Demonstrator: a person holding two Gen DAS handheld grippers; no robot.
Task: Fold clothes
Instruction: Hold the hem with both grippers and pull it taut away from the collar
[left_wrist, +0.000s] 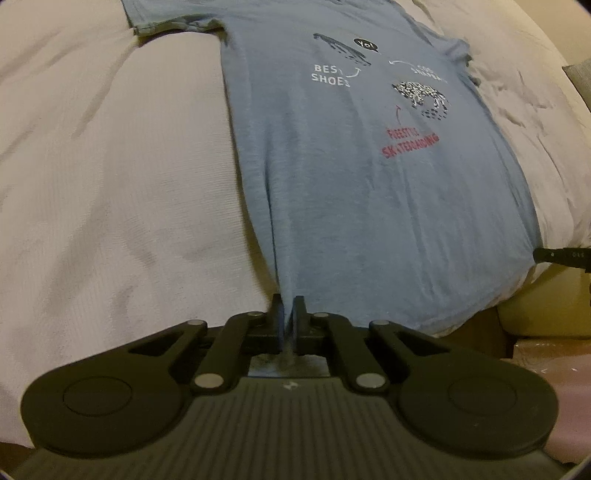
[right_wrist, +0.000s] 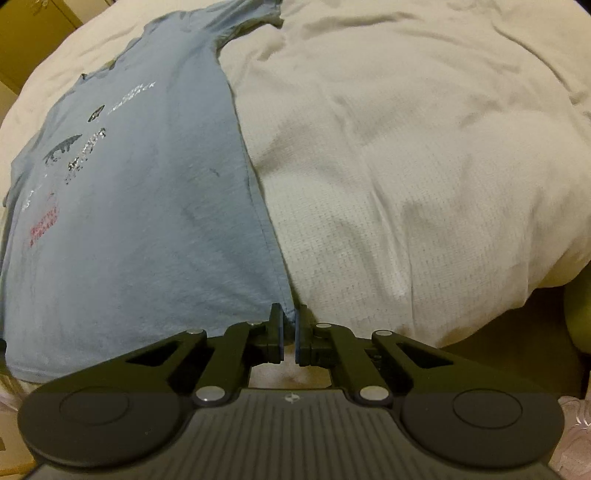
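Far to the left of the left gripper's fingers (left_wrist: 275, 314) lies only the pale, wrinkled bed cover (left_wrist: 110, 192); the left gripper (left_wrist: 289, 310) itself is clenched on the bottom hem of the blue T-shirt (left_wrist: 369, 206), a pinched ridge of cloth rising between its two fingers and running straight ahead of them as a long crease; ahead and to the right of those fingers the shirt lies flat, print side up, with white lettering, a spotted animal figure and red lettering (left_wrist: 410, 144); one sleeve (left_wrist: 173, 26) spreads out far ahead and to the left; at the far right edge, level with the shirt's other hem corner, a dark tip of the other tool (left_wrist: 561, 256) shows.

In the right wrist view the shirt (right_wrist: 147, 221) fills the ground left of and ahead of the right gripper (right_wrist: 290, 325); its side seam (right_wrist: 255, 192) runs down to the hem corner, which sits between the nearly closed fingers (right_wrist: 275, 325); whether they actually grip the cloth I cannot tell, since a thin gap shows lower down; to the right of the fingers there is the bed cover (right_wrist: 424, 184), creased and falling away at the bed's edge.
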